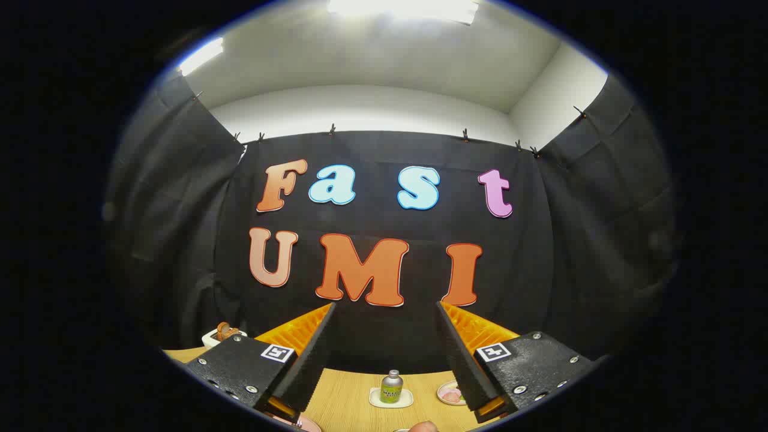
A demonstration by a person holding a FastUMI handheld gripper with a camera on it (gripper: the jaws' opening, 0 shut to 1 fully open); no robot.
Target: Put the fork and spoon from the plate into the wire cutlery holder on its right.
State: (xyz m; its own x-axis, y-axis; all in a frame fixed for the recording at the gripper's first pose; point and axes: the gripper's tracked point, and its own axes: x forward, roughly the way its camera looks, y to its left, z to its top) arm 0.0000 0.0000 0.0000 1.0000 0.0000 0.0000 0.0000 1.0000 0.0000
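Plate: we see only a pinkish curved rim (307, 423) at the near edge of the tabletop, just under the tip of the left finger; we take it for the plate but cannot be sure.
Fork and spoon: we cannot make them out on that rim.
Wire cutlery holder: we cannot pick it out on the table.
Gripper: our gripper (387, 312) is released, its two fingers spread wide apart with nothing between them, raised above the tabletop and aimed at the booth's back wall.
Fingers: the left finger (312, 354) and the right one slope inward from their bodies, each body carrying a small square marker.
Tabletop: we see a strip of light wooden tabletop (351, 399) between the fingers.
Can: a small silver can with a green label (391, 387) stands upright on a pale square coaster (377, 401), between the fingers and beyond them, toward the far edge.
Small dish: a pink-rimmed dish (449, 393) lies just right of the coaster, partly hidden by the right finger.
White bowl: a white bowl holding something brown (223, 333) sits near the far left corner, beyond the left finger's body.
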